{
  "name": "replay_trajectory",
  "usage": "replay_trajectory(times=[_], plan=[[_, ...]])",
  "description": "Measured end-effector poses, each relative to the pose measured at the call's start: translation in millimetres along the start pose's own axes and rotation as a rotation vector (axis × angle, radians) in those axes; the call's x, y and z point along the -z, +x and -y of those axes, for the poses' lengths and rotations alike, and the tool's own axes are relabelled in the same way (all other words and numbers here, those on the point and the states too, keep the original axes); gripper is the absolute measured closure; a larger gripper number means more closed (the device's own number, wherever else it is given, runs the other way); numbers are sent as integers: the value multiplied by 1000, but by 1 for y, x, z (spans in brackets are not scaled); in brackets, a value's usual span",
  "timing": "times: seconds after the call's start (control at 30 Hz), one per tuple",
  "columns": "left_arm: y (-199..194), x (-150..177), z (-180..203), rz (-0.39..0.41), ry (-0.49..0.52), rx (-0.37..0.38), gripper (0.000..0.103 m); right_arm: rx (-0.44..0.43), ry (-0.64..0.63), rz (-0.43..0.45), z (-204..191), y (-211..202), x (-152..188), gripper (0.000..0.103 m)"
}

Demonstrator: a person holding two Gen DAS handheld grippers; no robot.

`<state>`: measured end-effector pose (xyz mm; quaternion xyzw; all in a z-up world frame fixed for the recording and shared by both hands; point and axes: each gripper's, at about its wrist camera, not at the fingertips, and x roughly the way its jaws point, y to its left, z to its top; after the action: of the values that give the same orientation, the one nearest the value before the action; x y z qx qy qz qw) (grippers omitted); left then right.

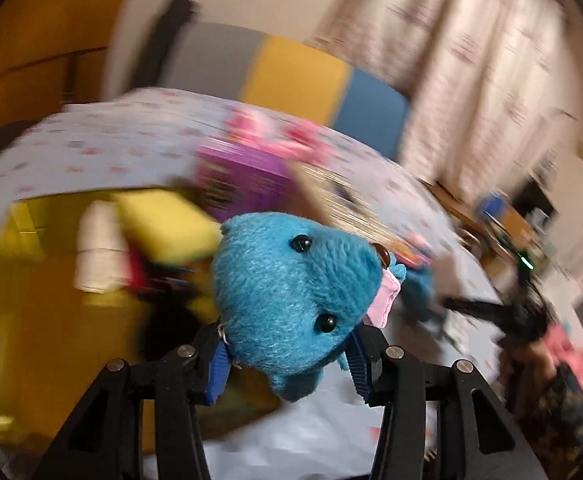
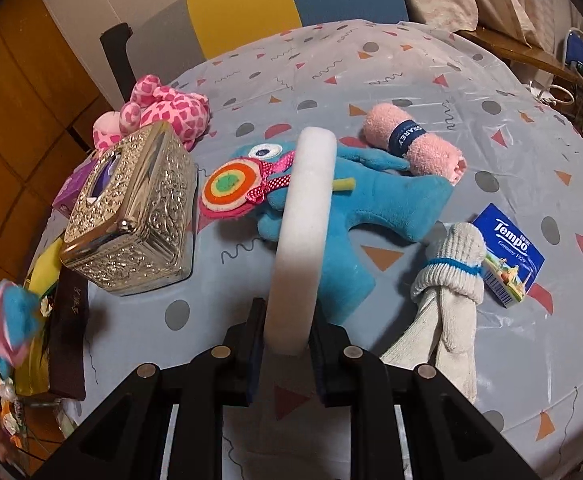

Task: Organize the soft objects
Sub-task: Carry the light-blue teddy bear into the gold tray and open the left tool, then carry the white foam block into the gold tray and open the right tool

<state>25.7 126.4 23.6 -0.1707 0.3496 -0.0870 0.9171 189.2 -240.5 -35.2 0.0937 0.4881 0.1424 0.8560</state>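
My left gripper [image 1: 287,364] is shut on a small blue plush bear [image 1: 291,292] with black eyes and a pink patch, held in the air; the background is blurred. The same bear shows at the far left of the right wrist view [image 2: 3,320]. My right gripper [image 2: 285,354] is shut on a white foam strip [image 2: 303,236] that sticks up and forward. On the patterned tablecloth [image 2: 411,80] lie a blue plush toy with a lollipop [image 2: 371,208], a rolled pink towel [image 2: 411,144], grey socks [image 2: 447,280] and a pink spotted plush [image 2: 163,108].
A silver embossed tissue box [image 2: 131,208] stands at the left. A Tempo tissue pack [image 2: 507,256] lies at the right. A yellow container [image 1: 31,300] with soft items sits to the left of the table. A dark flat box [image 2: 67,336] lies at the table's left edge.
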Motion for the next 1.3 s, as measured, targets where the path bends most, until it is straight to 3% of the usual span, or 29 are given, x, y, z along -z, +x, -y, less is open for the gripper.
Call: replay_trajectory(times=[0.2,0.37,0.57,0.77,0.93,1.1,1.3], plan=[[-44,-22,-98,79,-162,-275,54,-15,11,23,2,-5,-2,84],[-43,-29,-159,70,-285,-394,53,-11,5,26,1,-4,-2,84],[-15,-31,-207,27,-395,-459,51,1,8,26,3,-4,-2,84],[11,-41,-224,-6,-378,-546,44,12,6,25,1,-3,-2,84],[15,-49,-224,-6,-337,-574,22,20,12,31,3,-4,-2,84],[0,-48,-206,37,-240,-622,21,28,4,34,1,-4,-1,84],[-25,-41,-184,86,-215,-641,20,41,12,52,4,-8,-2,84]])
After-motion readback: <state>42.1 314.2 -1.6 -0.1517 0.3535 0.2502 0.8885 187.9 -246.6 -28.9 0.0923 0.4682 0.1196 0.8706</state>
